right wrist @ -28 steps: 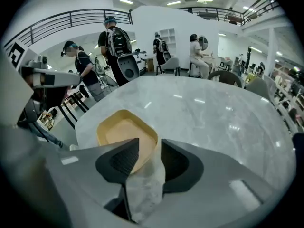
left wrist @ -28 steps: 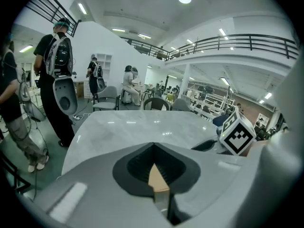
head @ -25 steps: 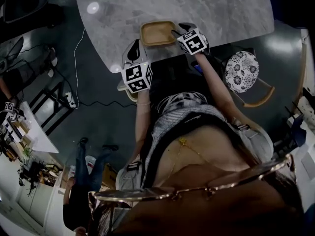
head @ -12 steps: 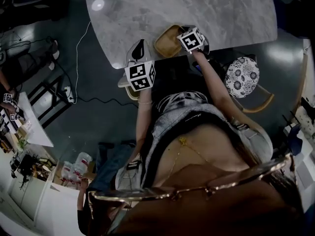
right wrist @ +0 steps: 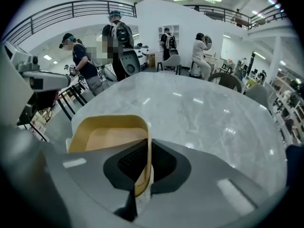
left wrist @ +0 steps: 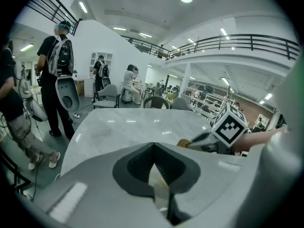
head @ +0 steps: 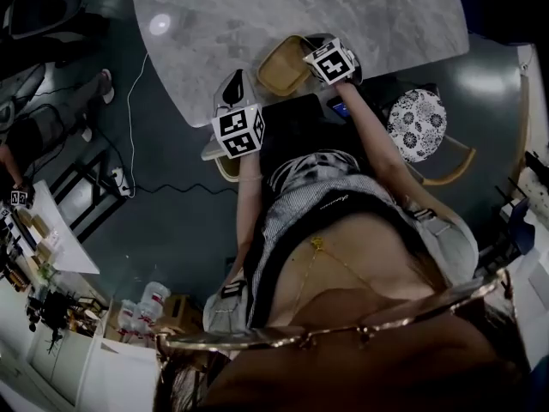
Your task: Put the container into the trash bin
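A tan, shallow container [head: 281, 74] sits tilted at the near edge of the marble table [head: 360, 15]. My right gripper [head: 304, 57] is at the container's right side. In the right gripper view its jaws are closing on the container's thin side wall [right wrist: 148, 141], and the pads of the right gripper [right wrist: 145, 164] press on it. My left gripper [head: 233, 84] hovers at the table edge left of the container. Its jaws [left wrist: 153, 161] look shut with nothing held. No trash bin is in view.
A chair with a patterned cushion [head: 416, 124] stands right of me beside the table. A cable [head: 130, 118] runs over the dark floor at left. Several people [left wrist: 57, 84] stand beyond the table's far end, near chairs [left wrist: 109, 95].
The right gripper, open beside the flat container a second ago, has shut on its right wall. The container has tipped and shifted slightly right. The left gripper has stayed in place.
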